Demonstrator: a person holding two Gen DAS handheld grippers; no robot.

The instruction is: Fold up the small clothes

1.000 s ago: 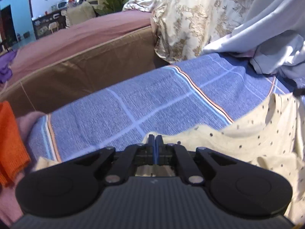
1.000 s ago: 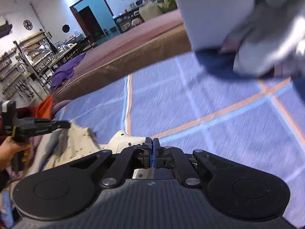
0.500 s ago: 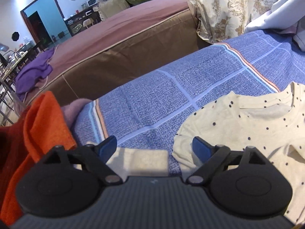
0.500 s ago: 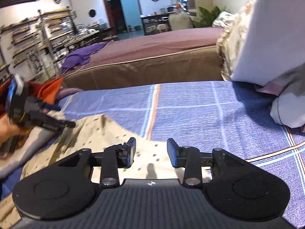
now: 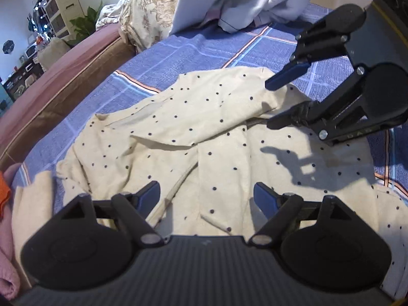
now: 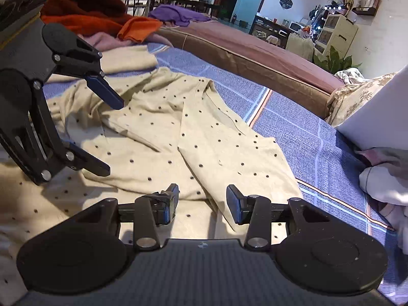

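A cream garment with dark dots (image 5: pixel 204 127) (image 6: pixel 153 153) lies rumpled on the blue checked sheet (image 5: pixel 178 51) (image 6: pixel 293 127), with one flap folded over its middle. My left gripper (image 5: pixel 207 193) (image 6: pixel 109 136) hovers over the garment's near side. Its jaws are wide and closing, and the cloth lies under them, not pinched. My right gripper (image 6: pixel 203 196) (image 5: pixel 271 104) hangs over the opposite side of the garment. Its jaws are opening and nothing is pressed between its blue pads. The two grippers face each other across the garment.
An orange cloth (image 6: pixel 137 29) and a pink one (image 5: pixel 6 242) lie past the garment's end, beside a plain cream cloth (image 6: pixel 122 60). Pale pillows and grey bedding (image 5: pixel 242 2) pile at the other end. A brown-sided bed with a mauve cover (image 6: pixel 255 51) runs alongside.
Both grippers were shut a second ago and now stand open. Both swung in over the dotted garment, which now lies loose on the sheet, and each gripper has come into the other's view.
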